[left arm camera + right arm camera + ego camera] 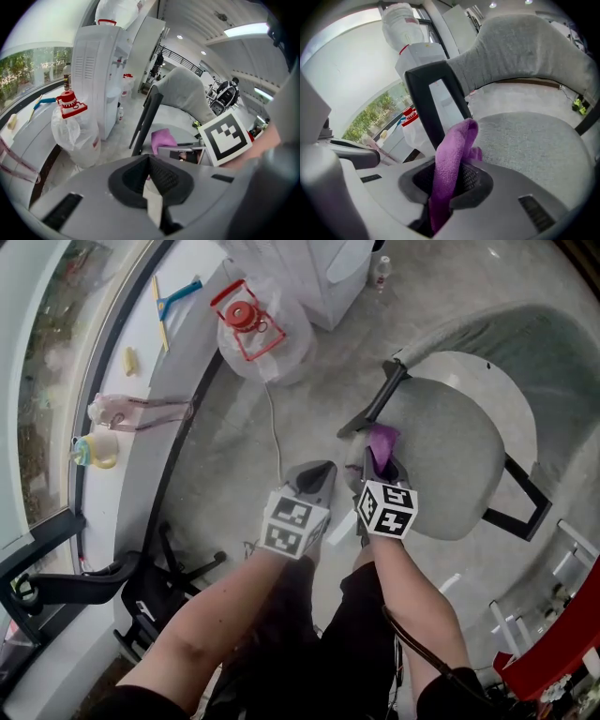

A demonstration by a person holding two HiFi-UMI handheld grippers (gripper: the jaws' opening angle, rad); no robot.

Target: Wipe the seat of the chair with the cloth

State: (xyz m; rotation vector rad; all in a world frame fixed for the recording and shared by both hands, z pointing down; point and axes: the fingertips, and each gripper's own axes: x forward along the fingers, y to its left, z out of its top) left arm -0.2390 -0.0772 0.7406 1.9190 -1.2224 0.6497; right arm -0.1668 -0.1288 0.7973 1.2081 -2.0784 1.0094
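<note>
Pinching cloth (449, 159) in right gripper (379, 463) at seat's (455, 460) left edge, clearest in right gripper view. Left gripper (151, 179) pressed together; bare seat rightward.

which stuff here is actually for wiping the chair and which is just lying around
For the job: purple cloth, clamped in the right tool; grey chair seat.
Lying about: water jug on the floor; squeegee on the window ledge; white dispenser; left tool, shut and empty.

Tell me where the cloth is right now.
In the head view the cloth is centre-right, pinched in the right tongs at the edge of the seat, next to the black armrest.
</note>
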